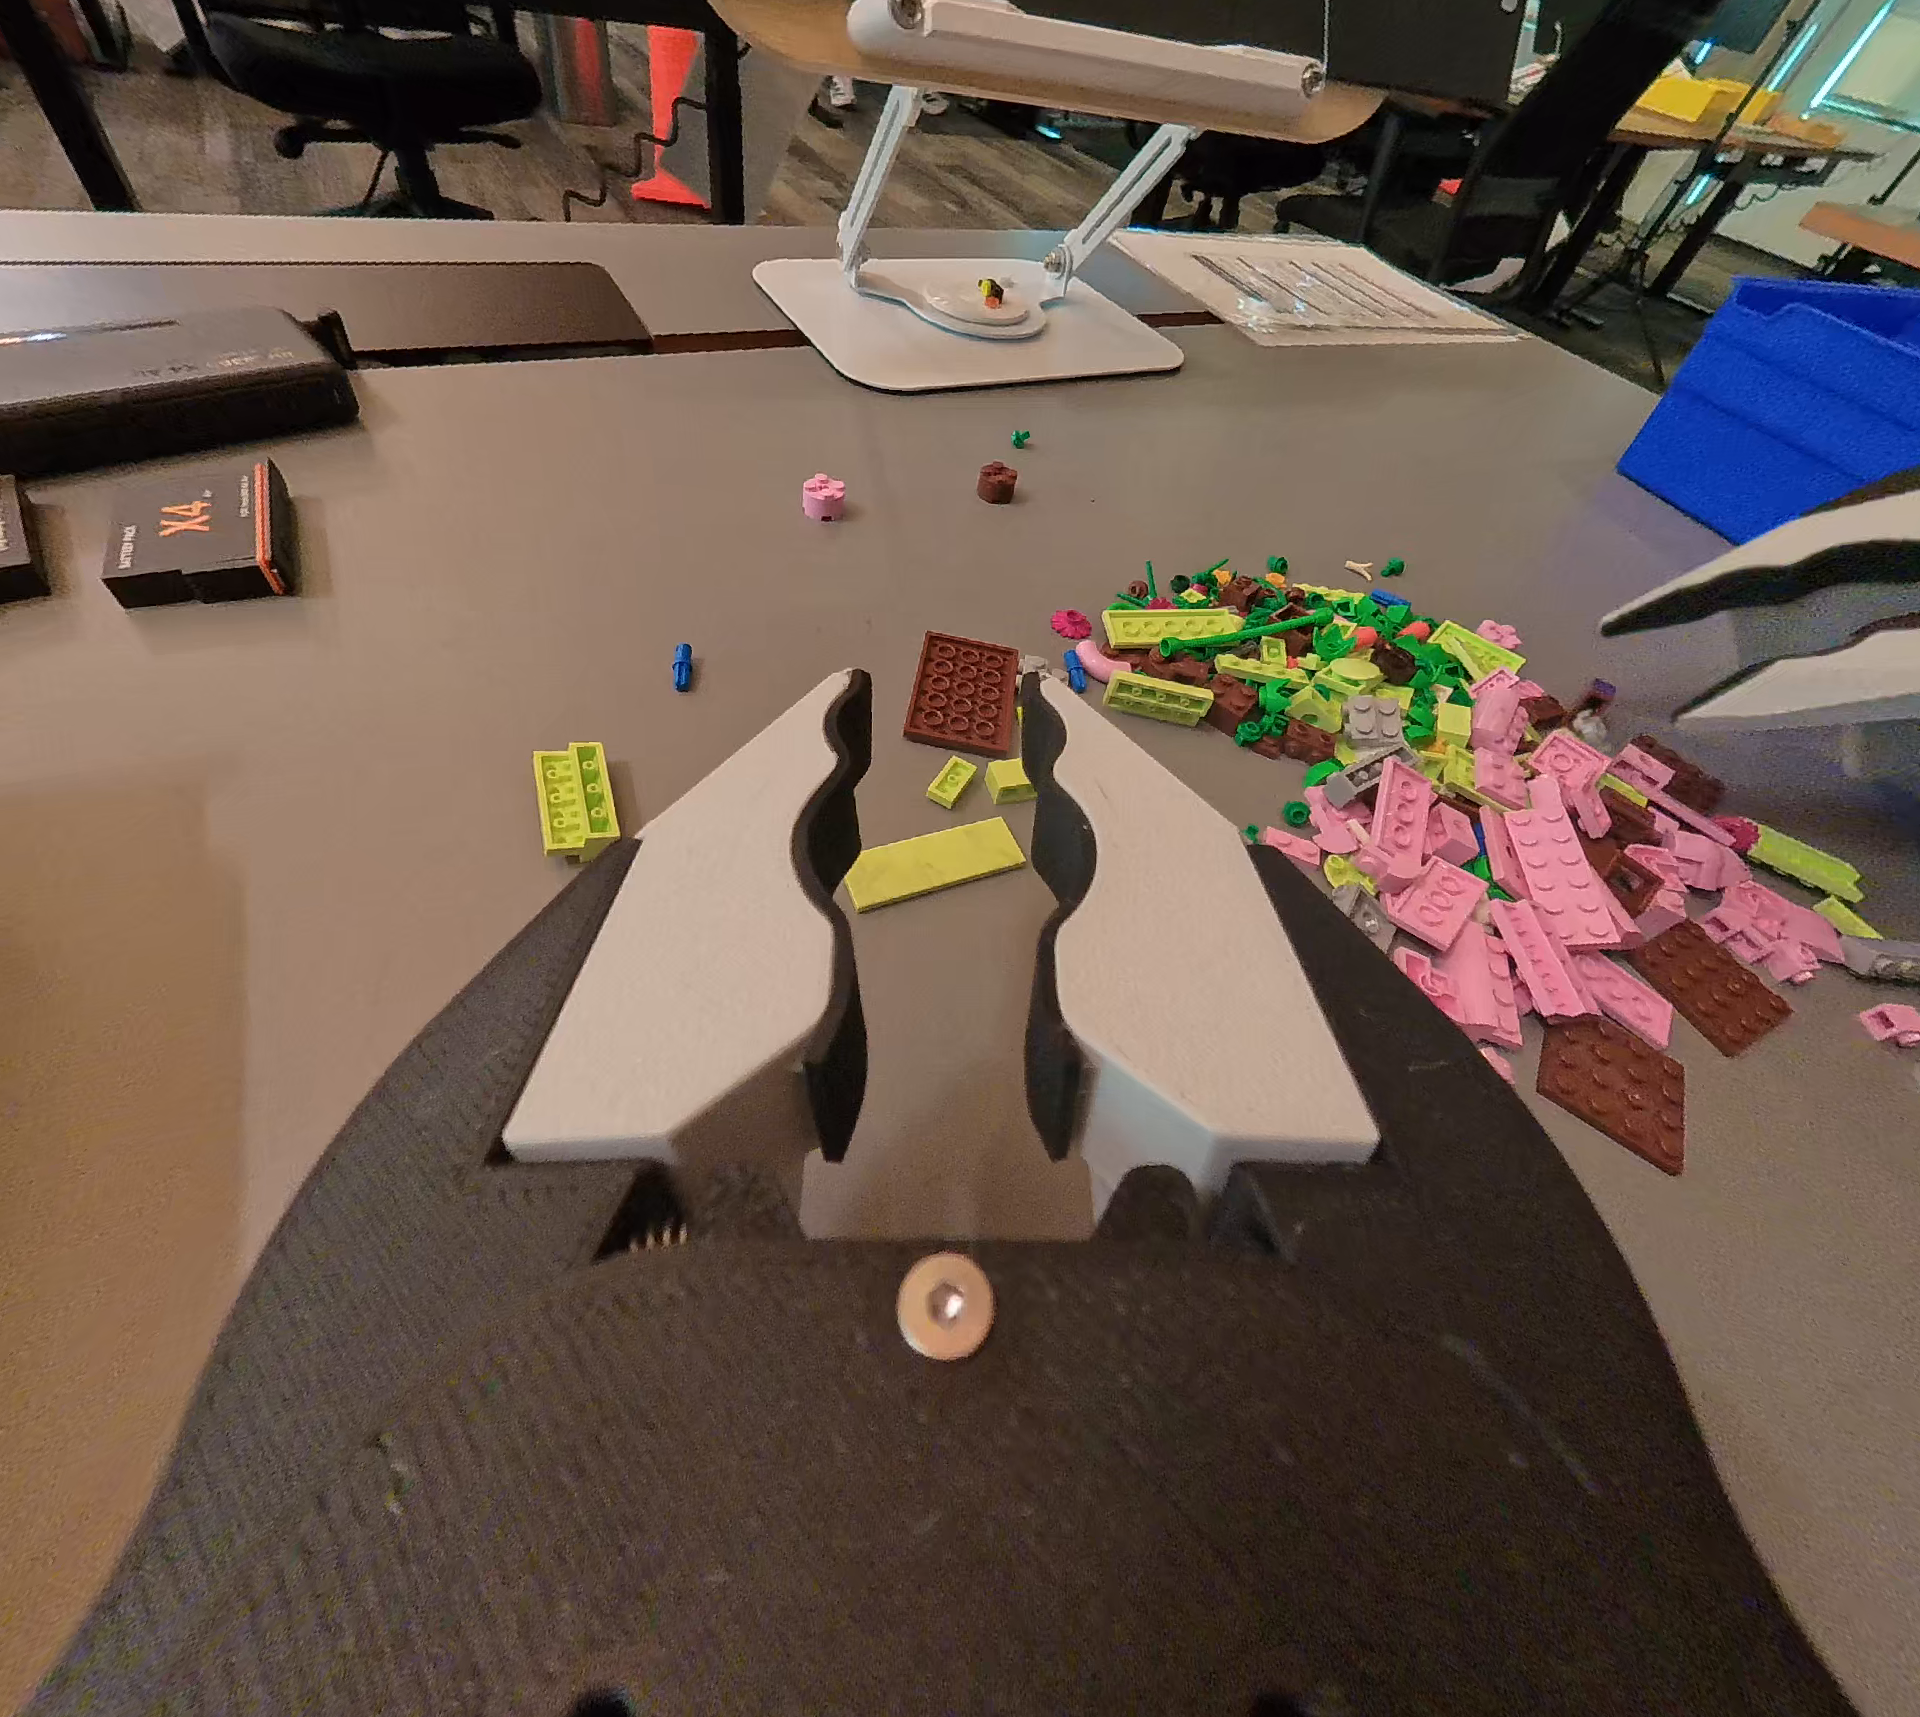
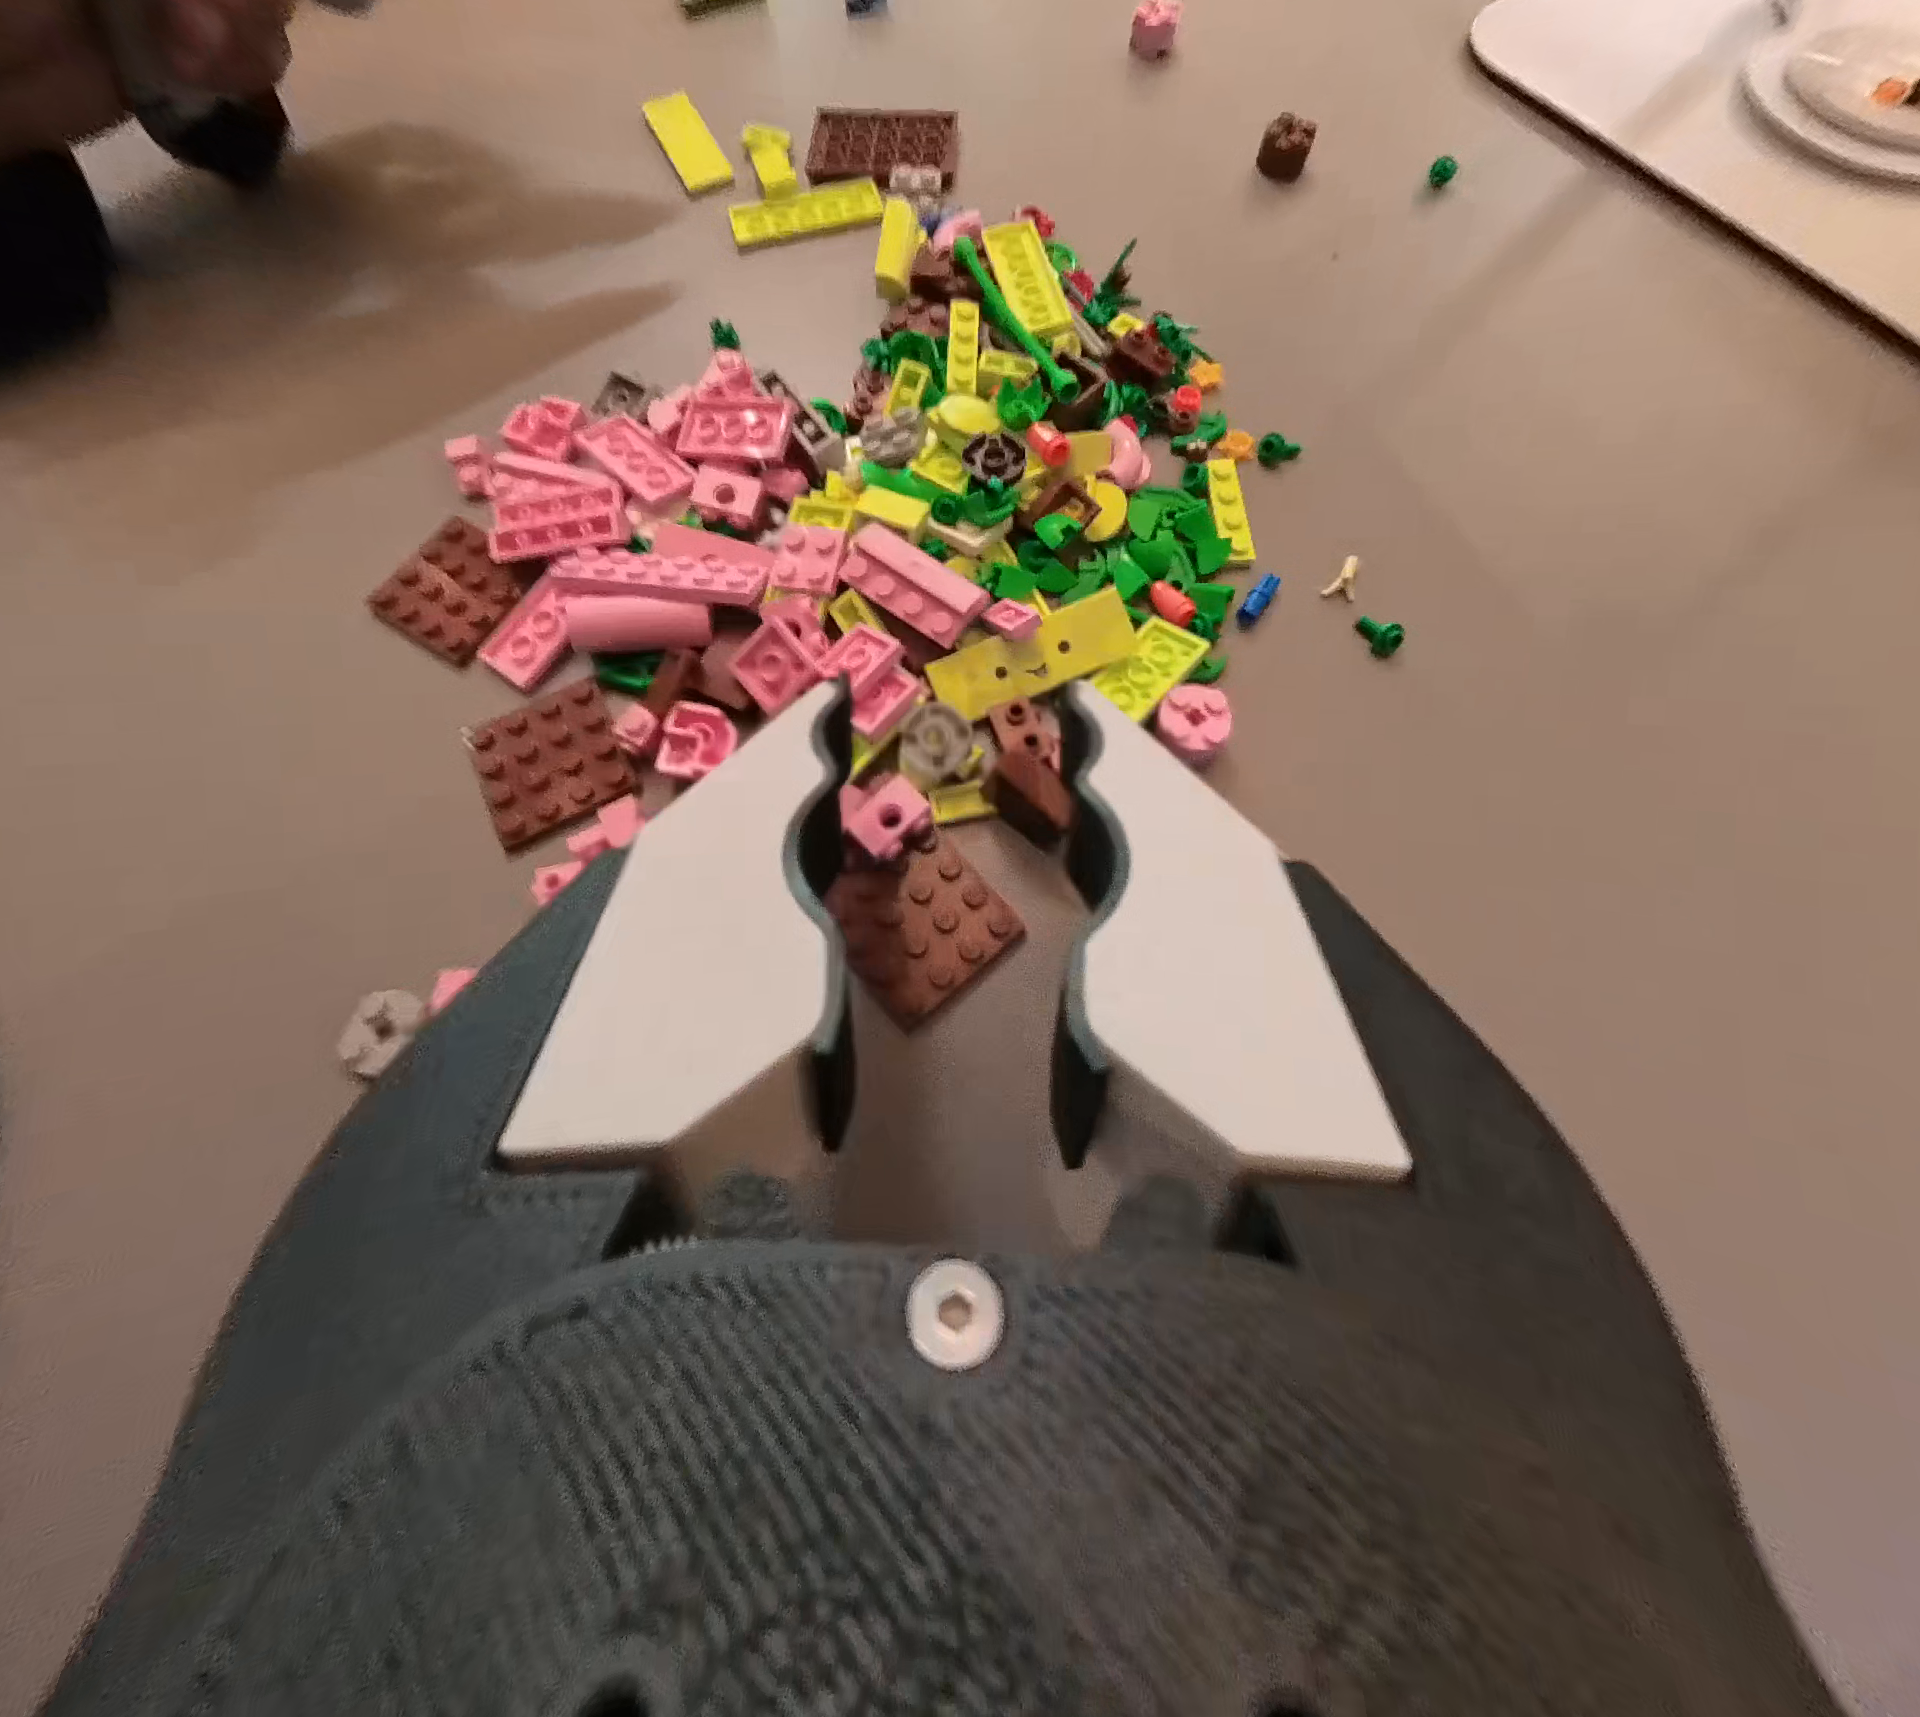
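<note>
Ribbed black hand-held gripper [image 1: 943,685] gaping, other [image 2: 954,701] likewise, studded plastic bricks [image 2: 831,514].

Place: an office or lab workspace.
Landmark: grey table [image 1: 520,587].
Behind the table: black office chairs [image 1: 384,88], more desks, wood-look floor.
On the table: white monitor stand [image 1: 966,337]; blue bin [image 1: 1808,410] at its right edge.

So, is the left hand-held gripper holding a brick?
No, the left hand-held gripper is open and empty above a flat yellow-green plate on the table.
</note>
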`<state>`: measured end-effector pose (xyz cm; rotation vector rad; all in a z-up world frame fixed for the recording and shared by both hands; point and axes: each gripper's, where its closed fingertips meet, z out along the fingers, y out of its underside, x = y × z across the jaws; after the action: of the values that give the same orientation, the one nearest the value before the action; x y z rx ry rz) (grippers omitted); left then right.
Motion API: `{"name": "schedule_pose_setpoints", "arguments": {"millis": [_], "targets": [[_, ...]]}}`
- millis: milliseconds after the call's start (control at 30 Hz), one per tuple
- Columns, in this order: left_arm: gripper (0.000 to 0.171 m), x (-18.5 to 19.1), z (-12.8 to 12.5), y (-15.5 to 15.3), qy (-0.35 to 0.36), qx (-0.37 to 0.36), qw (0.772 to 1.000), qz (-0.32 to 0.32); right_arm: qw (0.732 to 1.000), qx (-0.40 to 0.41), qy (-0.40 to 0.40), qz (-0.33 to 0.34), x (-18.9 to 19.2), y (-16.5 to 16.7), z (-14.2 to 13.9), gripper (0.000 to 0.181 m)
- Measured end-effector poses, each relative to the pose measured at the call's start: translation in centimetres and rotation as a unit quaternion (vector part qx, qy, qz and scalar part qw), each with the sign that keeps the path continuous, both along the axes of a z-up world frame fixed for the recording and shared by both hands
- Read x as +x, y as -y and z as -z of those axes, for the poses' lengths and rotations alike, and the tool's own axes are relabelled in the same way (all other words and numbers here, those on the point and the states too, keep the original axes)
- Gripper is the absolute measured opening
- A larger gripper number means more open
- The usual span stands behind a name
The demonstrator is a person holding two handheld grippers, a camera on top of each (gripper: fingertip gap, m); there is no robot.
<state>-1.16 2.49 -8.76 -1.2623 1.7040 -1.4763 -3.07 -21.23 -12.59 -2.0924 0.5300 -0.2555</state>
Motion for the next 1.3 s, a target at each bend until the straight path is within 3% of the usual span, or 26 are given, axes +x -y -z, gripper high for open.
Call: {"name": "schedule_pose_setpoints", "arguments": {"millis": [67,267,500,667,967,1167,1300], "targets": [[0.026,0.0,0.0,0.0,0.000,-0.001,1.000,0.001,0.999,0.049,-0.009,-0.009,-0.3,-0.4,-1.4,0.041],[0.026,0.0,0.0,0.2,-0.002,-0.006,1.000,0.004,0.986,0.132,-0.068,-0.077,-2.7,-1.6,-3.3,0.032],[0.026,0.0,0.0,0.1,-0.005,-0.011,1.000,0.004,0.994,0.095,-0.035,-0.050,-1.8,-1.1,-2.6,0.028],[0.027,0.0,0.1,0.2,-0.010,-0.018,1.000,0.007,0.991,0.105,-0.055,-0.069,-2.5,-1.5,-2.7,0.023],[0.023,-0.2,-0.4,0.2,0.014,-0.009,1.000,-0.001,0.994,0.094,-0.045,-0.037,-1.5,-0.7,-2.3,0.017],[0.023,-0.2,-0.4,0.2,0.013,-0.014,1.000,0.001,0.998,0.055,-0.006,0.003,0.3,1.5,-1.8,0.016],[0.024,-0.2,-0.4,0.3,0.010,-0.014,1.000,0.004,0.999,0.027,-0.004,-0.044,-0.5,2.7,-0.9,0.014]]}}
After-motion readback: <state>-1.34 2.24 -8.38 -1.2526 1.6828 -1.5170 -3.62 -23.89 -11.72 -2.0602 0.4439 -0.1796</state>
